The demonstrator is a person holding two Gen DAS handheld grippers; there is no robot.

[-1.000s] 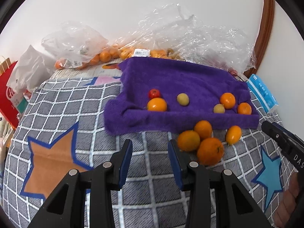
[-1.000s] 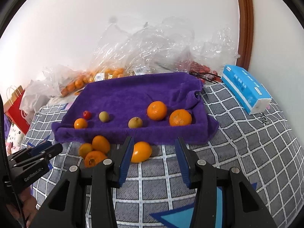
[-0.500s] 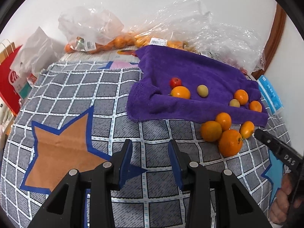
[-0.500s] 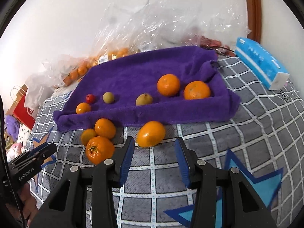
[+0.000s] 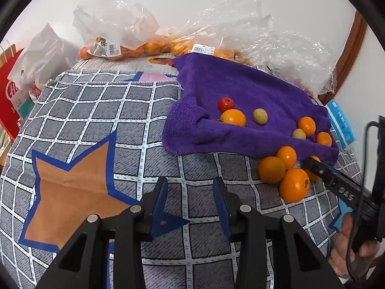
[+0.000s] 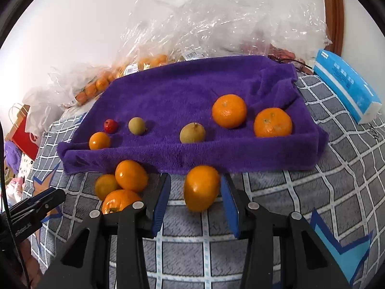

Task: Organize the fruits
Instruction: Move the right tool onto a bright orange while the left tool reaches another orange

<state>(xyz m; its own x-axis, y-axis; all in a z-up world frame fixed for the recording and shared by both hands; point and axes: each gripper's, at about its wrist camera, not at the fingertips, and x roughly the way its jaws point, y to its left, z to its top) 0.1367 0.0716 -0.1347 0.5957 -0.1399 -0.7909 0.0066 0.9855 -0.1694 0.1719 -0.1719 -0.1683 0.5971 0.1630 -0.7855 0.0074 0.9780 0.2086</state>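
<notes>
A purple towel (image 6: 192,91) lies on the checked cloth and carries two oranges (image 6: 229,111), two yellow-green fruits (image 6: 192,133), a small orange fruit (image 6: 99,140) and a small red fruit (image 6: 110,126). My right gripper (image 6: 195,192) is open with its fingers either side of a loose orange fruit (image 6: 201,187) in front of the towel. Three more orange fruits (image 6: 131,175) cluster to its left. My left gripper (image 5: 190,202) is open and empty over the checked cloth, left of that cluster (image 5: 284,171). The towel also shows in the left wrist view (image 5: 240,91).
Clear plastic bags with oranges (image 5: 149,45) line the wall behind the towel. A blue tissue pack (image 6: 346,82) lies at the right. A red paper bag (image 5: 12,91) stands at the far left. The checked cloth (image 5: 96,110) has star patches.
My right gripper has moved forward and down until its fingers flank the loose orange fruit. My left gripper has pulled back and to the left, away from the towel.
</notes>
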